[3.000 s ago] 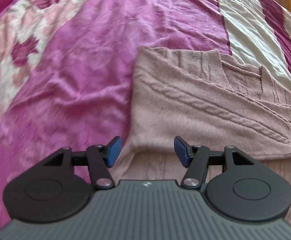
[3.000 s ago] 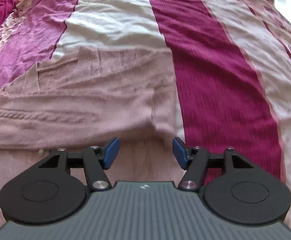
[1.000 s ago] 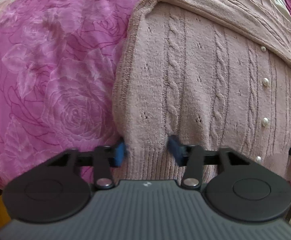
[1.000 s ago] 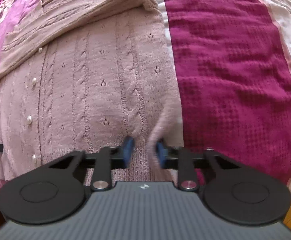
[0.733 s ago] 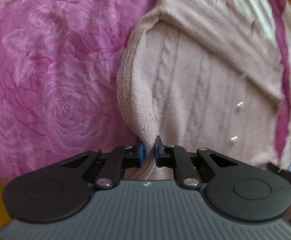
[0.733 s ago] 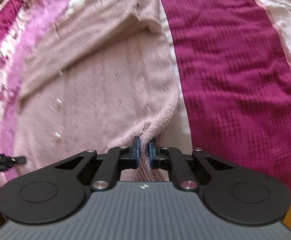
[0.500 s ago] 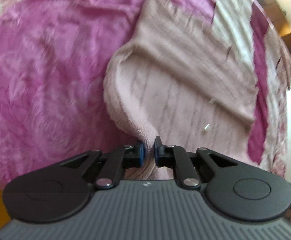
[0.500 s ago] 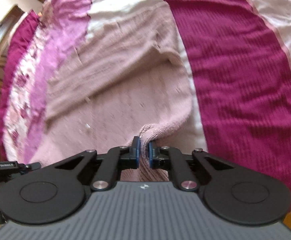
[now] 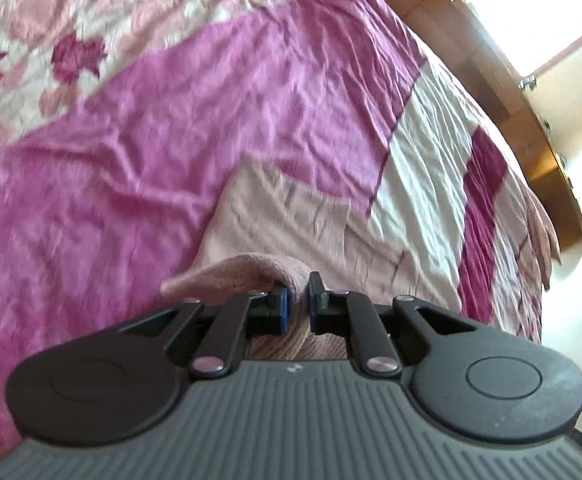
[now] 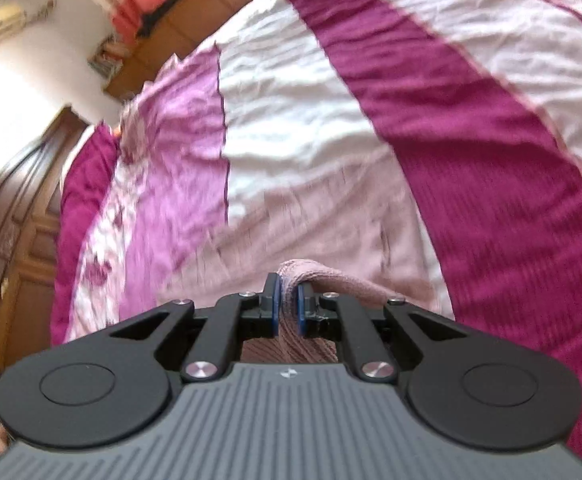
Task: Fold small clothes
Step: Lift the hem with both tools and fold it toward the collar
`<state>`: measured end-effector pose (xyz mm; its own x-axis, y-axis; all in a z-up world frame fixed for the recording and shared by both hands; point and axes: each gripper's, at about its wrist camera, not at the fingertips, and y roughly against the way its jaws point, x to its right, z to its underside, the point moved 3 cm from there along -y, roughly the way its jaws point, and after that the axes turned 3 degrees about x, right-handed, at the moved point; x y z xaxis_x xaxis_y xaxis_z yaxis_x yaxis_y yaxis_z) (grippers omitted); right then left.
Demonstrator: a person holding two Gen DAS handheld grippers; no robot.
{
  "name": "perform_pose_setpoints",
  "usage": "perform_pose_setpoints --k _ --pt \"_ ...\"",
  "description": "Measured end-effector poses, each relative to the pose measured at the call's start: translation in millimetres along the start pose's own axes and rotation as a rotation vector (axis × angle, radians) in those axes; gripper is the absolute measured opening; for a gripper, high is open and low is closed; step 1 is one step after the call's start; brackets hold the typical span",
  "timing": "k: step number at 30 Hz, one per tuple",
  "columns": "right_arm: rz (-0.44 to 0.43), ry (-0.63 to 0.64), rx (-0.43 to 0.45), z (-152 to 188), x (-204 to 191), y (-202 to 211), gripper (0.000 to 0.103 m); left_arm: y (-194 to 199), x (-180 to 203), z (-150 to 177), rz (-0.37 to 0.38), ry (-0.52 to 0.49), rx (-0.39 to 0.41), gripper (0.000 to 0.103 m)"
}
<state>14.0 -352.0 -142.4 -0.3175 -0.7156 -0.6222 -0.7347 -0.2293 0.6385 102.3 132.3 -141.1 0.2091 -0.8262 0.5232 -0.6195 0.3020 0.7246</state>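
A dusty-pink knit cardigan (image 9: 311, 232) lies on the bed; its far part with the folded sleeves stays flat. My left gripper (image 9: 296, 300) is shut on the cardigan's hem at its left corner and holds it lifted above the rest. My right gripper (image 10: 285, 304) is shut on the hem at the right corner of the cardigan (image 10: 331, 220), lifted the same way. The knit bunches between each pair of blue pads. The part under the grippers is hidden.
The bedspread has magenta (image 9: 151, 128), white (image 10: 311, 100) and floral (image 9: 51, 40) stripes. A wooden headboard (image 9: 491, 80) runs along the far right in the left wrist view. A dark wooden door (image 10: 15, 208) stands left of the bed in the right wrist view.
Both grippers closed on the cardigan's hem corners and have lifted them up and forward over the garment. The views now tilt up toward the far side of the bed.
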Motion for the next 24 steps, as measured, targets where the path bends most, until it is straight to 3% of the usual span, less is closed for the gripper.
perform_pose_setpoints --k 8,15,20,22,24 --pt "0.082 0.022 0.024 -34 7 -71 0.008 -62 15 -21 -0.039 -0.029 0.029 0.012" --pt "0.198 0.078 -0.023 -26 25 -124 0.009 -117 10 -17 -0.170 -0.164 -0.029 0.012" --pt "0.234 0.094 -0.047 -20 30 -132 0.010 -128 -1 -10 -0.233 -0.190 -0.084 0.017" --pt "0.242 0.079 -0.057 -18 30 -129 0.023 -126 -2 -8 -0.243 -0.192 -0.095 0.021" --pt "0.262 0.068 -0.064 -15 30 -123 0.038 -122 0 -6 -0.274 -0.205 -0.100 0.033"
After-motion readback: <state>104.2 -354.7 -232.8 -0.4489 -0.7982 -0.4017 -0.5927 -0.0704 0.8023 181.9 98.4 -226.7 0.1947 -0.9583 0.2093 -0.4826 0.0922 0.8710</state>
